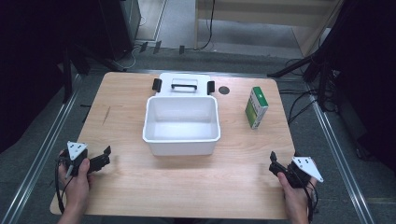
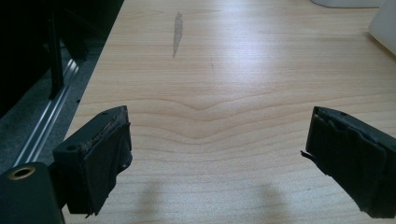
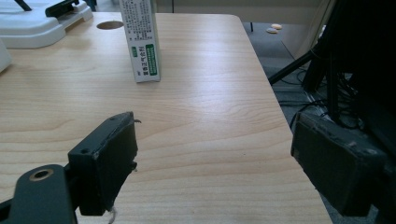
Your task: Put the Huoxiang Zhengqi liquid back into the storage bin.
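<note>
My left claw point(image 1: 106, 156) sits at the near left corner of the bench point(image 1: 187, 186), held in my left hand point(image 1: 77, 179); its jaws stand wide apart with nothing but bare wood between them, as the left gripper view point(image 2: 217, 154) shows. My right claw point(image 1: 272, 161) is at the near right corner, in my right hand point(image 1: 294, 186), and its jaws are spread wide and empty too; in the right gripper view point(image 3: 215, 163) the right jaw hangs out past the bench's right edge.

Farther in, at the middle of the bench, stands a white tub point(image 1: 181, 144), open at the top. Just behind it, at the far edge, lies its white lid point(image 1: 184, 80), flat, with a handle on top and a black clip at each end. I cannot tell whether tub and lid touch.

Right of the tub and apart from it, toward the far right corner, a green and white box point(image 1: 256, 107) stands upright; the right gripper view point(image 3: 140, 42) shows it ahead of my left jaw. Between the box and the lid, near the far edge, is a small round hole point(image 1: 224, 90) in the bench top.

A dark streak point(image 2: 177, 33) marks the wood ahead of my left claw, near the left edge.
</note>
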`<state>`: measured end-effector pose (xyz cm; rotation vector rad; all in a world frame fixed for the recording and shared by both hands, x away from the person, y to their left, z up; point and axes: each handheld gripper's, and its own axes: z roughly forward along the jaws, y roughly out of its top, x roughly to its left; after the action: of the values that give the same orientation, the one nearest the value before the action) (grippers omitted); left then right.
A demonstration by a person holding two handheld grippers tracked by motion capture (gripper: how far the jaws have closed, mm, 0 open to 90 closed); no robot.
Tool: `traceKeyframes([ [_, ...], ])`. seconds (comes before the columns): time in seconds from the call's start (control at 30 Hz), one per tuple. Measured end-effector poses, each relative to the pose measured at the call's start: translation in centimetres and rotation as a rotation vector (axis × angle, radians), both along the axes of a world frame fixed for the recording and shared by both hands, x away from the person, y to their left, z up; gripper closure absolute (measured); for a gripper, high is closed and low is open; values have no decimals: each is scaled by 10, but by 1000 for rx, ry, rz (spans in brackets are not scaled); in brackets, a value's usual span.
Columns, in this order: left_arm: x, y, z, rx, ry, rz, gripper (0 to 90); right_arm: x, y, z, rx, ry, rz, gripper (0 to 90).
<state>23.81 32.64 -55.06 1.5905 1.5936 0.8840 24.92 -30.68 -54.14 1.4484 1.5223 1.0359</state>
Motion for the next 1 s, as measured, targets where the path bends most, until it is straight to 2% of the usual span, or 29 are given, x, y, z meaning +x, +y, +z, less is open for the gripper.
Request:
traceKeyframes([
  [0.07,0,0,0,-1,1,-1,70,0,1,0,-10,-4,-5,147],
  [0.13,0,0,0,-3,-1,0,70,-2,2,1,-20,-26,-7,176],
  [0.2,0,0,0,-1,-3,-2,70,-3,2,2,-18,-35,-6,211],
  [0.23,0,0,0,0,-6,-2,70,-3,1,4,-5,-43,14,225],
  [0.47,-1,0,0,-7,-8,-2,70,-4,8,14,-17,-62,2,226],
  [0.53,-1,0,0,-9,-8,-1,70,-5,9,16,-1,-67,10,226],
  [0.57,-1,0,0,-8,-8,0,70,-5,9,24,37,-80,20,234],
  [0.6,-2,0,0,-7,-7,-1,70,-5,9,24,37,-80,20,234],
  [0.63,-2,0,0,-4,-12,1,70,-5,10,32,43,-92,35,232],
  [0.73,-2,-1,0,0,-15,0,70,-3,10,46,52,-124,33,228],
  [0.77,-2,-1,0,0,-15,-1,70,-3,10,46,52,-124,33,228],
  [0.8,-2,-1,0,0,-15,0,70,-1,10,56,59,-147,25,208],
  [1.0,-2,0,0,-2,-11,-4,70,10,17,72,24,-148,8,189],
])
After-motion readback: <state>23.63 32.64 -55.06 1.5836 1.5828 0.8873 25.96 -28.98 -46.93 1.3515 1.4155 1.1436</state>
